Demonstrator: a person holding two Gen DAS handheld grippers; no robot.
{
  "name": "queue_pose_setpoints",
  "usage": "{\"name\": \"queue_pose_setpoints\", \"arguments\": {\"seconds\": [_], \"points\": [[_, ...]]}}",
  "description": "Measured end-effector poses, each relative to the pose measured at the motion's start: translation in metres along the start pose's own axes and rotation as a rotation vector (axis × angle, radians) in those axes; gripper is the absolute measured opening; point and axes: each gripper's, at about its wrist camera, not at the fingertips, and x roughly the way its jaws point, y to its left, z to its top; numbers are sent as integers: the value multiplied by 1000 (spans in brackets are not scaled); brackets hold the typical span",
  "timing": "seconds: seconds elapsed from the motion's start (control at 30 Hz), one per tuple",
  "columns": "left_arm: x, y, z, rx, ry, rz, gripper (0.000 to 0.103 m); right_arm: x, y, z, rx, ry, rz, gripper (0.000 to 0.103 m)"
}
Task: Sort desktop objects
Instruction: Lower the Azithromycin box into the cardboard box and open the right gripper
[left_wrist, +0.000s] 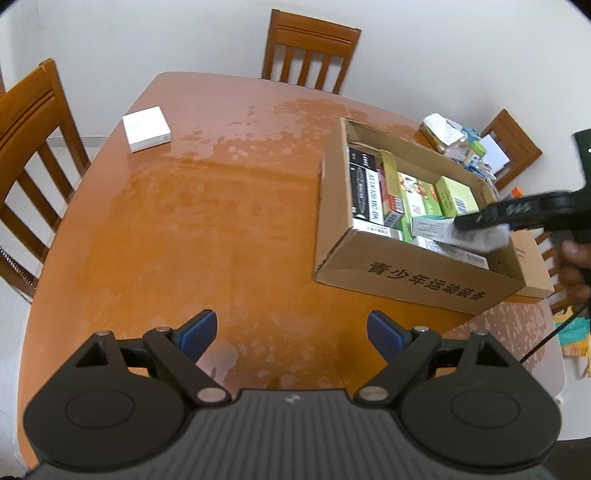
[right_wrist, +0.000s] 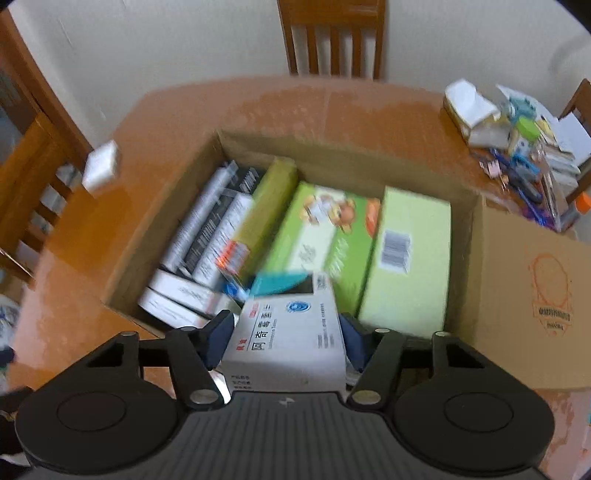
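Holding a white medicine box (right_wrist: 288, 339) in my right hand-held gripper (right_wrist: 286, 341) above the crowded cardboard box (right_wrist: 524, 295); releasing now risks it landing crooked on the green cartons (right_wrist: 406, 258). Left hand-held gripper (left_wrist: 291, 332) gapes empty.

Orange-brown wooden tabletop (left_wrist: 184, 221): glossy, worn pale patches ahead of left tool (left_wrist: 291, 332). Brown corrugated cardboard carton (left_wrist: 406, 284): matt. White-and-teal printed paperboard medicine box (right_wrist: 288, 343) between right tool (right_wrist: 288, 332) pads: smooth, slight sheen. Tool bodies: matt black plastic, metal pins.
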Motion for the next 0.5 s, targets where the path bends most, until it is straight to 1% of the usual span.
{"name": "queue_pose_setpoints", "arguments": {"seconds": [0.1,0.23,0.27,0.5], "points": [[-2,4,0,-8,-5,5,89,-12,2,9,60,-40,61,67],[-3,8,-1,-11,-6,4,89,-14,1,20,151,-52,143,67],[-4,9,-1,-12,-6,4,89,-13,2,22,156,-56,145,67],[-7,20,-3,-29,1,16,89,-1,13,50,165,-130,87,67]]}}
